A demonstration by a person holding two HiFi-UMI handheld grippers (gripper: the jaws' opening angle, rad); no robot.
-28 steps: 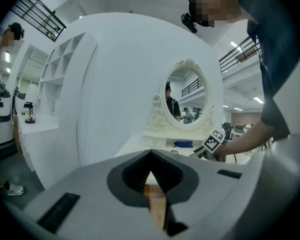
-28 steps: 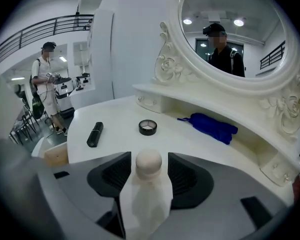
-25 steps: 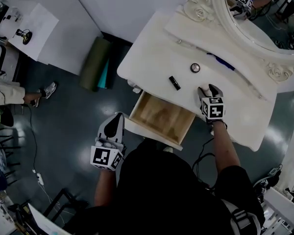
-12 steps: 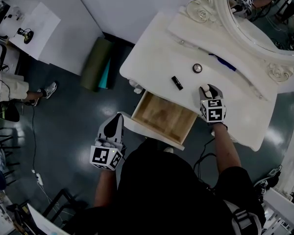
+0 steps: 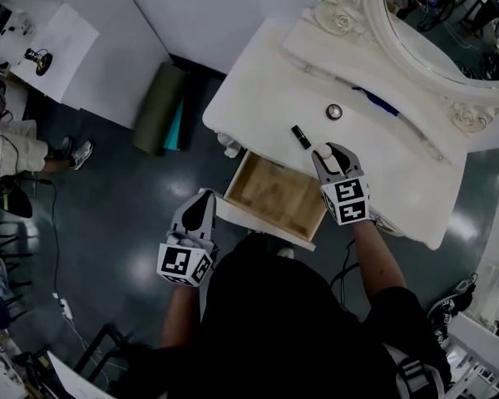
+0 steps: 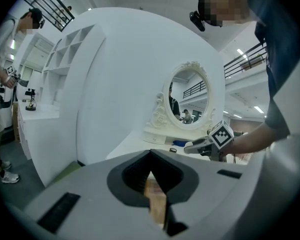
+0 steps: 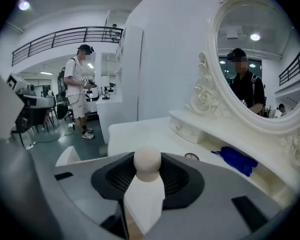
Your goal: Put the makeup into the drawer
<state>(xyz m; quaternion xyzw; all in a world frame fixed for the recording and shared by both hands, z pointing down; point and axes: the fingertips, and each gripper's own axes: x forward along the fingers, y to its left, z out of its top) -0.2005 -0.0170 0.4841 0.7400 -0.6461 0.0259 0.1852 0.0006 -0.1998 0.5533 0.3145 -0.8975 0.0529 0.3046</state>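
My right gripper (image 5: 331, 151) is shut on a beige round-topped makeup piece with a white base (image 7: 147, 166). It holds the piece above the white vanity top (image 5: 258, 90), near the open wooden drawer (image 5: 262, 225). Its jaws have just been closing on this piece. A black lipstick (image 5: 300, 136) lies just left of its tips. A round compact (image 5: 334, 111) sits farther back, and a blue item (image 5: 374, 101) lies under the mirror shelf. My left gripper (image 5: 201, 206) is shut and empty, low over the floor left of the drawer front.
An ornate white oval mirror (image 5: 432, 23) stands at the back of the vanity. A green roll (image 5: 160, 106) lies on the dark floor beside it. A second white table (image 5: 62, 48) stands at far left, with a seated person (image 5: 8, 140) near it.
My right gripper has closed on the beige piece and carried it up and to the left, toward the drawer. The left gripper has stayed where it was.
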